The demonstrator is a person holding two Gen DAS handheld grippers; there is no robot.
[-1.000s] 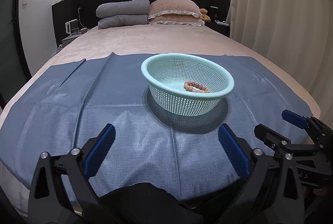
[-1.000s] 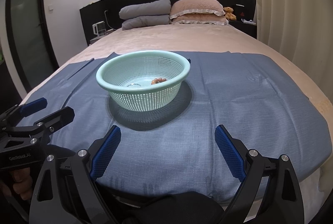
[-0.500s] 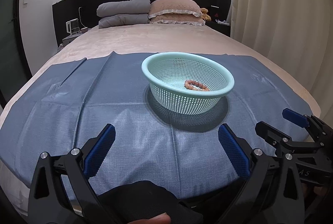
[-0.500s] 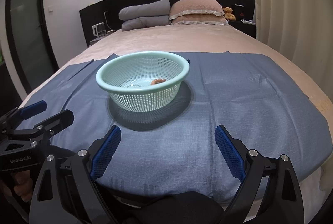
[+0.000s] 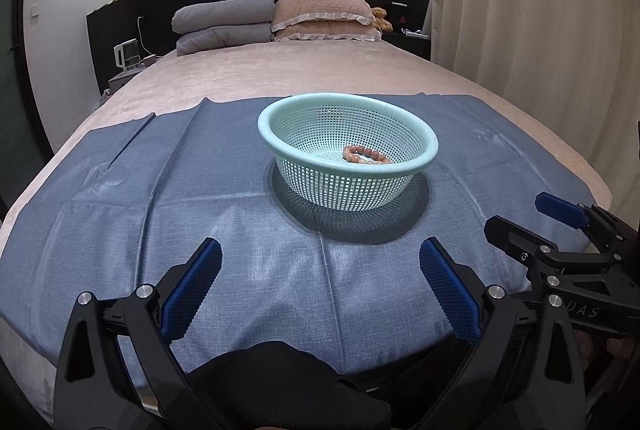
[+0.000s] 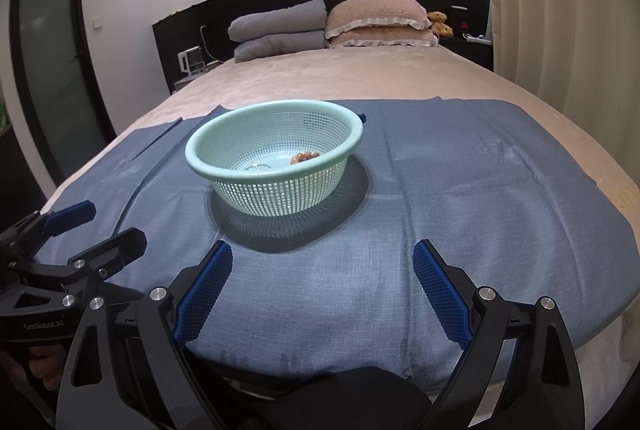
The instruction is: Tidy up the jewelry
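A mint green perforated basket (image 5: pixel 430 158) stands on a blue cloth (image 5: pixel 160 190) spread over the foot of a bed. A pink bead bracelet (image 5: pixel 366 155) lies inside it; the right wrist view shows the basket (image 6: pixel 200 162), the bracelet (image 6: pixel 305 157) and a thin silver ring-like piece (image 6: pixel 256 166). My left gripper (image 5: pixel 320 272) is open and empty, near the cloth's front edge, short of the basket. My right gripper (image 6: pixel 323 276) is open and empty, beside it on the right.
The beige bed (image 5: pixel 320 70) stretches back to grey and pink pillows (image 5: pixel 276 18) and a dark headboard. A curtain (image 5: pixel 540 10) hangs on the right. A nightstand with a small appliance (image 5: pixel 127 56) stands at the back left. A dark door (image 6: pixel 52 70) is at left.
Both views have drifted very slightly; the basket, the bracelet and both open grippers stay as they were.
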